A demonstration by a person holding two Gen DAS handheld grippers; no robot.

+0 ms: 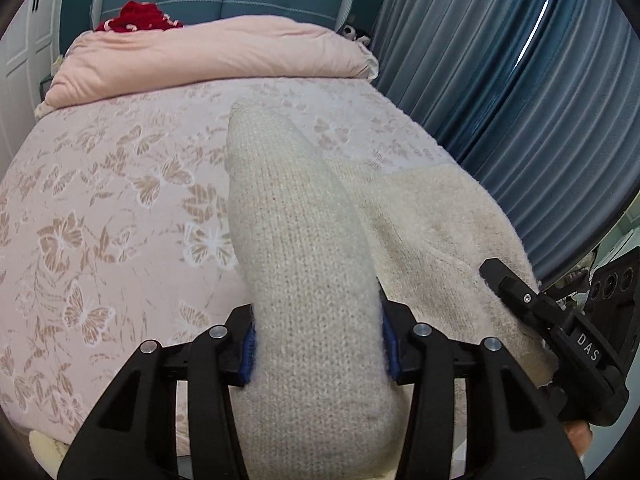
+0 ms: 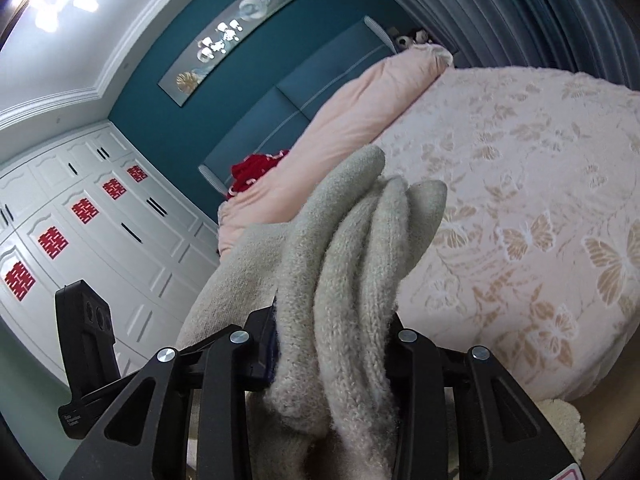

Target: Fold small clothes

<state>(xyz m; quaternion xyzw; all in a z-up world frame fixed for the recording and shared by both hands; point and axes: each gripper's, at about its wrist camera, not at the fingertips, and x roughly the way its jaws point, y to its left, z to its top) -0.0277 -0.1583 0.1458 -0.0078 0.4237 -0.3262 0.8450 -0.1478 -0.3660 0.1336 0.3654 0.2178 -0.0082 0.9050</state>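
Observation:
A cream knitted garment (image 1: 304, 248) is held up over the bed between both grippers. My left gripper (image 1: 318, 344) is shut on a thick fold of it, the knit bulging up between the blue pads. The rest of the garment (image 1: 436, 220) stretches right to my right gripper (image 1: 520, 292), seen from the side. In the right wrist view my right gripper (image 2: 332, 352) is shut on several bunched layers of the same garment (image 2: 352, 248). The left gripper body (image 2: 86, 340) shows at the lower left there.
The bed has a pink butterfly-pattern cover (image 1: 120, 184) and a rolled pink duvet (image 1: 208, 56) at the head. A red garment (image 1: 140, 18) lies by the blue headboard. Blue curtains (image 1: 520, 80) hang on the right. White wardrobes (image 2: 80, 220) stand beside the bed.

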